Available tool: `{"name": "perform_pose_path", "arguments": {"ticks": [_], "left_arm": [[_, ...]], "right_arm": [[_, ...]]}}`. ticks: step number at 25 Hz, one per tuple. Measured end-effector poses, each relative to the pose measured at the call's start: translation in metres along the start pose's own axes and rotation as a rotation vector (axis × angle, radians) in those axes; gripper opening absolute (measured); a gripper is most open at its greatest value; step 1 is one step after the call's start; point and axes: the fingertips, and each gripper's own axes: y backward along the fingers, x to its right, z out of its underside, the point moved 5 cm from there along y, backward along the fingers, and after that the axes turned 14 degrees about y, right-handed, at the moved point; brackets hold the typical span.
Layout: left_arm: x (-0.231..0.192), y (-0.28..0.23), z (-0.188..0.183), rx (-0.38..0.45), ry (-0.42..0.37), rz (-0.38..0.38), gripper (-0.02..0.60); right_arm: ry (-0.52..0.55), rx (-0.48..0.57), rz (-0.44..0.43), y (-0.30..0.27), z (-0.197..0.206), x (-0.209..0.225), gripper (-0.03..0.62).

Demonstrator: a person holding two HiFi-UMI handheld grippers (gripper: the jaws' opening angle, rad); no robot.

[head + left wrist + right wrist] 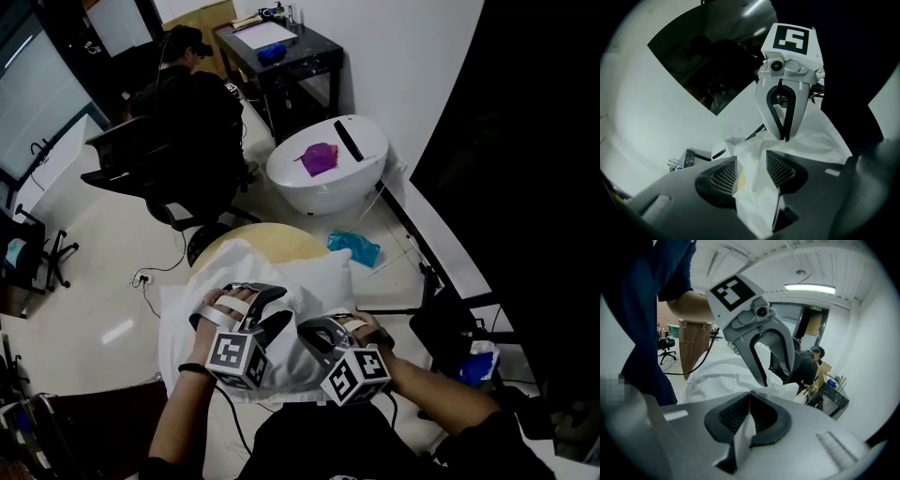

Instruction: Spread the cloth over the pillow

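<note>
A white pillow (314,272) lies on a round tan table (272,234). A white cloth (183,323) is bunched over its near side. Both grippers are at the cloth's near edge, side by side. My left gripper (281,307) (751,172) has a thick bunch of the cloth (752,187) filling the gap between its pads (724,176). It also shows in the right gripper view as the left gripper (777,378). My right gripper (309,334) (750,404) is shut on a thin fold of cloth (743,439). The left gripper view shows the right gripper (783,137) above the raised cloth.
A white round tub (361,183) holding a purple cloth (319,157) stands beyond the table, with a teal bag (354,246) on the floor beside it. A person (192,98) sits in a black chair at the back left. A dark panel (525,187) fills the right side.
</note>
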Motion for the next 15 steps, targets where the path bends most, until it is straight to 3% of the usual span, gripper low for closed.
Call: {"name": "perform_pose_path", "arguments": {"ticks": [2, 4, 7, 10, 15], "left_arm": [[0.006, 0.011, 0.003, 0.017, 0.049, 0.013, 0.185], [-0.001, 0.025, 0.002, 0.045, 0.157, -0.014, 0.174], [-0.003, 0.033, 0.006, 0.025, 0.226, -0.002, 0.169], [0.009, 0.034, 0.009, -0.025, 0.174, 0.071, 0.169], [0.034, 0.018, 0.017, -0.133, -0.037, 0.190, 0.169]], "right_arm": [[0.061, -0.013, -0.003, -0.009, -0.011, -0.020, 0.011], [0.103, -0.015, -0.011, -0.018, -0.018, -0.037, 0.011], [0.088, 0.001, -0.035, -0.030, -0.026, -0.053, 0.011], [0.076, -0.005, -0.057, -0.041, -0.033, -0.061, 0.011], [0.094, -0.026, -0.077, -0.053, -0.042, -0.074, 0.011]]}}
